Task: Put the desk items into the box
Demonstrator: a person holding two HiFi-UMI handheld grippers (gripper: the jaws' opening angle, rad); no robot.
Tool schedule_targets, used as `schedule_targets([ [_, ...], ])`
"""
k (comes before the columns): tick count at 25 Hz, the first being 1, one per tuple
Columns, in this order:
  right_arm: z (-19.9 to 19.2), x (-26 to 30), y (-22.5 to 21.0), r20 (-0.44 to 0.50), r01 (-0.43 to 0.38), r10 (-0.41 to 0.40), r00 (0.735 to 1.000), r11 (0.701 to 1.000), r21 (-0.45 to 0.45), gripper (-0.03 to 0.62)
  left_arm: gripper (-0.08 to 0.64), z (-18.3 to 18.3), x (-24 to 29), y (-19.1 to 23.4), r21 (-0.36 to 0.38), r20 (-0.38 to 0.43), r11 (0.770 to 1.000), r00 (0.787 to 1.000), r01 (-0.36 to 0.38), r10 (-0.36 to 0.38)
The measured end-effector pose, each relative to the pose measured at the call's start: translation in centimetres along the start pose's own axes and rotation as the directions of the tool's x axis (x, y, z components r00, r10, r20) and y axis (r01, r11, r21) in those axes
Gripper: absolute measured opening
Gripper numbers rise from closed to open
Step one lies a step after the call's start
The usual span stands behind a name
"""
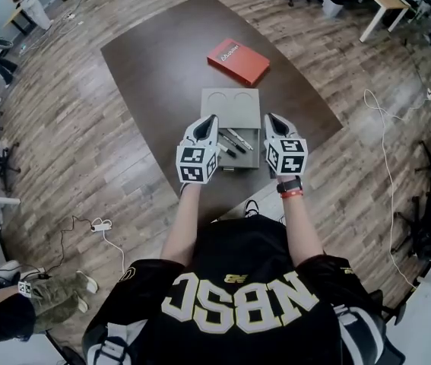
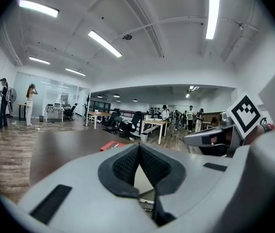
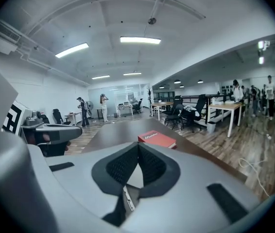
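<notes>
You're btwn picks, I'd say: L gripper [image 1: 210, 119] and R gripper [image 1: 270, 117] both hover over the near end of the grey box [image 1: 230, 97], each w/ jaws pressed together on nothing. Some pens [image 1: 235, 140] already lie in the box's open compartment. The red book [image 1: 238, 60] sits on the table [image 1: 154, 59] just beyond the box, not touching it, so it's prob. what's left to pack. Next move, imo: spread one set of jaws, reach past the box, come in low and take the flat book by an edge.
</notes>
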State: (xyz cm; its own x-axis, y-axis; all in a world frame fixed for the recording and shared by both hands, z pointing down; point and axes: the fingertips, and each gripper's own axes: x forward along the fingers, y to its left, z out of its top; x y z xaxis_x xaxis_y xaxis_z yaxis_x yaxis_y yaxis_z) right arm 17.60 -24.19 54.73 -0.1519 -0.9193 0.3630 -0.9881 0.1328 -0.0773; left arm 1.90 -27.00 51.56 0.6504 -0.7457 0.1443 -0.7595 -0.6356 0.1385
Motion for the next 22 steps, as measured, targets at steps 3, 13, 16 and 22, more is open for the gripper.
schedule_targets([
  [3, 0.5, -0.4, 0.2, 0.024, 0.007, -0.006, 1.000, 1.000, -0.029, 0.008, 0.014, 0.3, 0.0, -0.3, 0.013, 0.007, 1.000, 1.000, 0.002, -0.002],
  [13, 0.9, -0.4, 1.0, 0.037, -0.021, 0.021, 0.999, 1.000, -0.015, 0.008, 0.014, 1.2, 0.5, -0.7, 0.025, 0.029, 1.000, 1.000, 0.012, -0.012],
  [16, 0.7, -0.3, 1.2, 0.031, -0.025, 0.025, 0.999, 1.000, -0.015, 0.008, 0.014, 1.2, 0.6, -0.6, 0.025, 0.034, 1.000, 0.999, 0.014, -0.015],
  [22, -0.3, -0.1, 2.1, 0.002, -0.036, 0.036, 0.999, 0.999, -0.007, 0.008, 0.015, 0.5, 0.4, 0.1, 0.016, 0.020, 1.000, 1.000, 0.011, -0.011],
])
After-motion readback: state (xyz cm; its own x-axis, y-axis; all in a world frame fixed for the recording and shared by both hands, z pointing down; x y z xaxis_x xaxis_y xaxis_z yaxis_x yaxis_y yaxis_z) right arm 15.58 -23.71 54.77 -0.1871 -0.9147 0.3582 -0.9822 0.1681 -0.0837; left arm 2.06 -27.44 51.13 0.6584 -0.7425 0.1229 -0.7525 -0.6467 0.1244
